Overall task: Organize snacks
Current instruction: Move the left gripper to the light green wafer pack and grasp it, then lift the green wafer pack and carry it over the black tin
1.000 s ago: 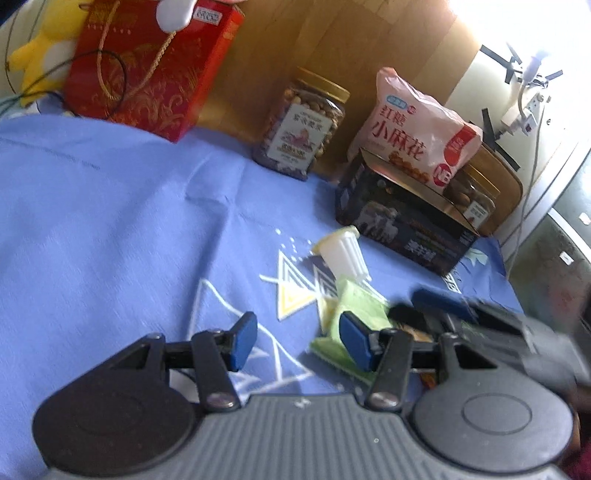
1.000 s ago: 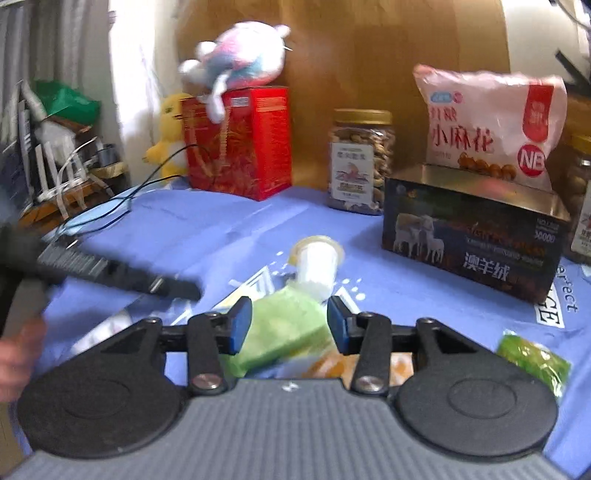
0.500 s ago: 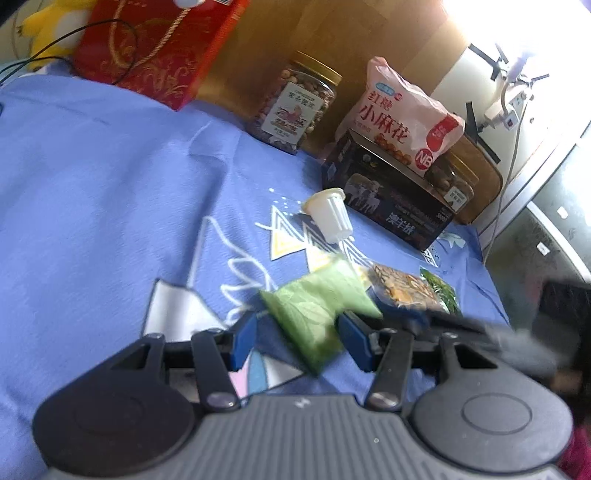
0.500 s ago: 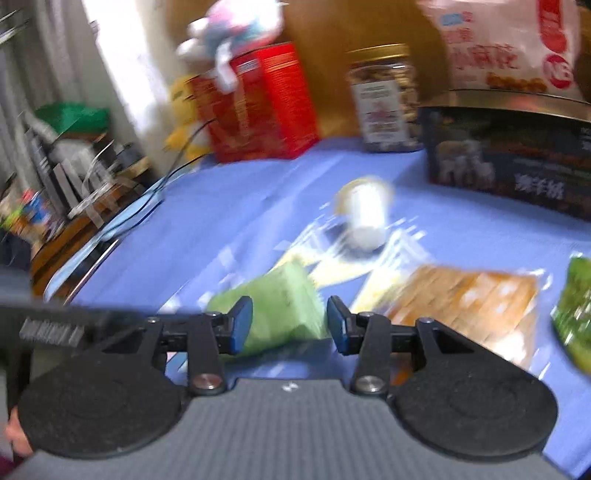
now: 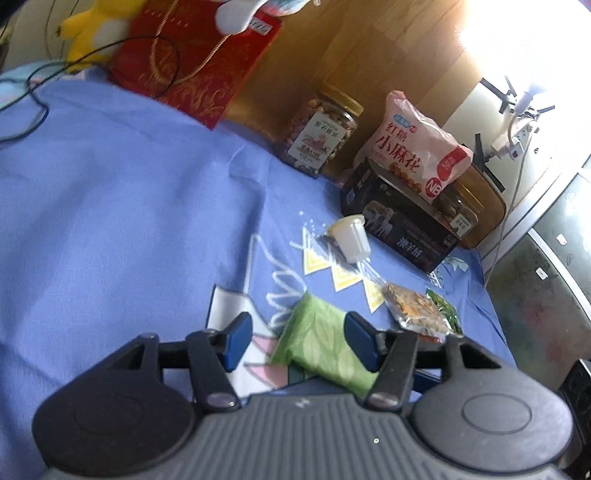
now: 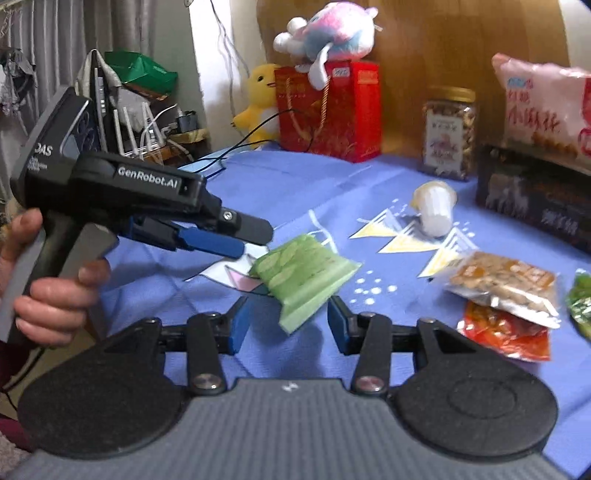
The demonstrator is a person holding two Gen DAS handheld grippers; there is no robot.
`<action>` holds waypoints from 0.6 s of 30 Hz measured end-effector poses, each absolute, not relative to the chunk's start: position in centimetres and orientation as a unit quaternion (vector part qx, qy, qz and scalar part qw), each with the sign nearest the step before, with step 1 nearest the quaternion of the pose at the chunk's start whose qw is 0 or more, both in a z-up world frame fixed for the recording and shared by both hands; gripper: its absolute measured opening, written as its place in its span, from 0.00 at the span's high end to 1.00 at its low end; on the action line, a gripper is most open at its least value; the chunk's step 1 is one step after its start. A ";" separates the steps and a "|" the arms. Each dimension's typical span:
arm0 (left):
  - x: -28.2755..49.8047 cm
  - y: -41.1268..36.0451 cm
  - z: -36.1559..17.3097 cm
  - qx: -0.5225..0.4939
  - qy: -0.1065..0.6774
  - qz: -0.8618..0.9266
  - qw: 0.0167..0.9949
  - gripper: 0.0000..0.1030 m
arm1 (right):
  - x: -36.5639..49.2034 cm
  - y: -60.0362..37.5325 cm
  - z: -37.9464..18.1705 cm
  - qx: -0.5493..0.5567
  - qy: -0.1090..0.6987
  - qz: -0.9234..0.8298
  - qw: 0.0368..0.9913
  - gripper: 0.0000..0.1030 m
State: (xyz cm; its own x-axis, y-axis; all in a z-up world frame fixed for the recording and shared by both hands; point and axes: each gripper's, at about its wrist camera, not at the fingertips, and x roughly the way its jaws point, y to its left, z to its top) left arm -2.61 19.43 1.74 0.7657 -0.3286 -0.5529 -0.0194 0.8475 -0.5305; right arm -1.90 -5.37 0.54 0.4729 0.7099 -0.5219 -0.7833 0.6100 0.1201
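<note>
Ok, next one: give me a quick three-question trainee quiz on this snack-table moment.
1. True or false: the white cup lies on its side on the blue cloth.
2. Fill in: the packet between the open fingers of the right gripper is coloured ____.
3. What sits on top of the red gift bag? A) the white cup B) a plush toy C) the packet

Key: 1 true; 2 green; 3 B.

Harsh glare blows out left view's upper right; right view dimmer, softly blurred; fisheye bending at edges.
</note>
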 end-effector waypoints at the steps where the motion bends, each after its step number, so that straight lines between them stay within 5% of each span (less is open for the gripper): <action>1: -2.4 19.2 1.9 -0.258 0.330 -0.090 0.904 0.41 | -1.9 -5.4 0.6 -0.071 0.266 0.429 0.860 0.47; 11: -1.1 16.7 0.5 -0.220 0.351 -0.119 0.902 0.50 | -2.3 -4.2 -0.5 -0.122 0.251 0.408 0.869 0.47; 15: -1.4 16.3 0.3 -0.217 0.353 -0.130 0.901 0.56 | -2.4 -3.3 -1.0 -0.145 0.245 0.404 0.869 0.63; 18: -1.7 15.4 0.5 -0.201 0.350 -0.125 0.906 0.56 | -2.4 -3.2 -1.2 -0.148 0.243 0.402 0.871 0.64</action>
State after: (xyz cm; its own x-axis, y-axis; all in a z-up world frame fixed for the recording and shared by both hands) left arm -1.68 15.36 0.50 0.7236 -0.3672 -0.5844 0.0856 0.8879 -0.4520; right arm -2.37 -3.19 -1.21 0.5597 0.6277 -0.5411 -0.7710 0.6338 -0.0622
